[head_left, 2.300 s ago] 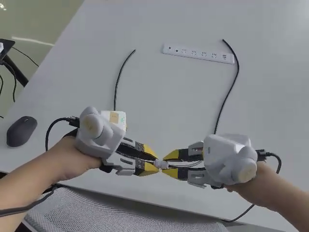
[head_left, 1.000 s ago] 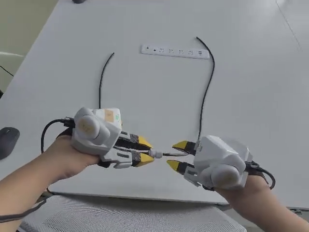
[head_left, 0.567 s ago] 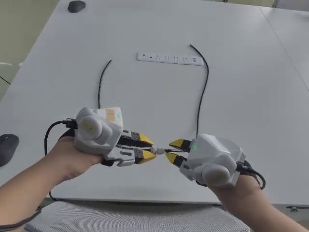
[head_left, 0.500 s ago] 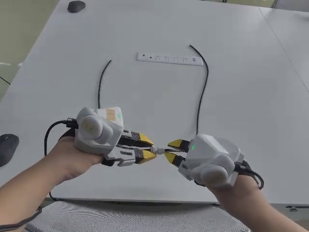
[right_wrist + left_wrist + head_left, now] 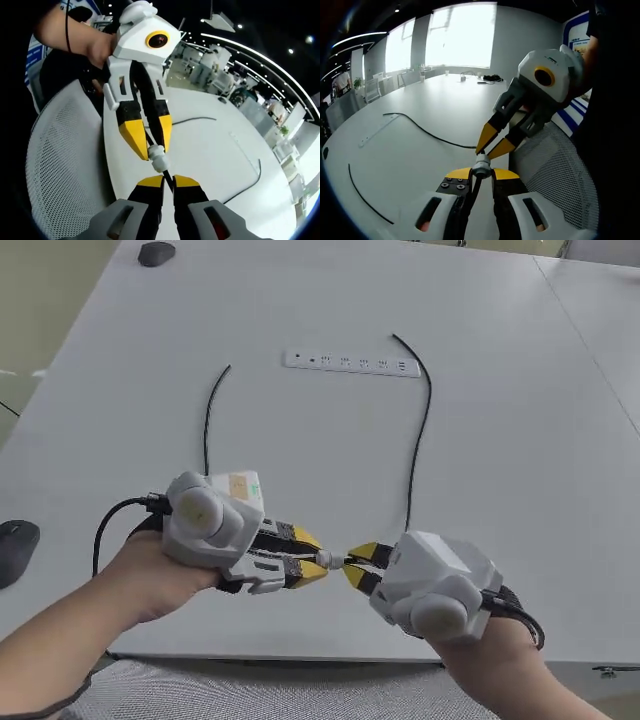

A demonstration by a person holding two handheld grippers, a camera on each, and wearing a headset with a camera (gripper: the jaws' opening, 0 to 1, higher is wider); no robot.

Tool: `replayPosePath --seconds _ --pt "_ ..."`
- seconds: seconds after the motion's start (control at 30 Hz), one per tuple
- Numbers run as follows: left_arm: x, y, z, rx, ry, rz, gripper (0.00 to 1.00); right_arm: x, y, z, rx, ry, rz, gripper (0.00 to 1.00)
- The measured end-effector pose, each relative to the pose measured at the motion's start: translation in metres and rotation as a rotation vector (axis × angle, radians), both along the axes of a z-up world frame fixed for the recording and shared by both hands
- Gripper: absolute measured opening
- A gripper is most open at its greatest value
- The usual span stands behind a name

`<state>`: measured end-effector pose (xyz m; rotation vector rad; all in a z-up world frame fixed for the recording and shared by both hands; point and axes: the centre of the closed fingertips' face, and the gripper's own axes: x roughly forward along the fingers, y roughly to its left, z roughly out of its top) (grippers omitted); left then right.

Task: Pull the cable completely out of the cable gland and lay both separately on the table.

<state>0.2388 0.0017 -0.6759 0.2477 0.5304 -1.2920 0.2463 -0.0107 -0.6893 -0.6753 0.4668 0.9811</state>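
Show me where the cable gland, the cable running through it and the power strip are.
cable gland (image 5: 481, 165): left gripper view, its white head.
cable (image 5: 168, 178): right gripper view, black stretch beside the gland.
power strip (image 5: 350, 364): head view, middle of its body.

— What are the tools looking like?
— Both are wearing white shells. The left tool and right tool are ending in yellow tips on black jaws, and each shell is carrying a round yellow disc.
— Wiring?
— A black lead is trailing from each rear. Small screws are showing on black plates.
— Clothing?
— The person is wearing a dark top.
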Motion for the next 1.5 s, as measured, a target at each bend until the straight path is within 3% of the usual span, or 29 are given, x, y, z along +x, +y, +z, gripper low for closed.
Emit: replayPosePath --seconds 0.07,0.6,0.83,1.2,1.5 --pt "0.000 0.001 0.000 -0.007 0.016 0.005 0.16 0.000 0.000 0.000 0.010 0.015 -0.006 0.01" --pt "0.007 0.003 0.002 -0.017 -0.003 0.006 0.15 0.011 -0.008 -0.008 0.038 0.066 -0.048 0.00" --pt "0.007 0.002 0.004 -0.029 0.001 0.009 0.15 0.016 -0.023 -0.014 0.045 0.099 -0.109 0.00" --pt "0.005 -0.002 0.006 -0.036 0.000 0.013 0.15 0.027 -0.052 -0.030 0.106 0.188 -0.280 0.00" --pt "0.005 -0.003 0.006 -0.036 -0.014 0.025 0.15 0.030 -0.076 -0.052 0.191 0.313 -0.484 0.00"
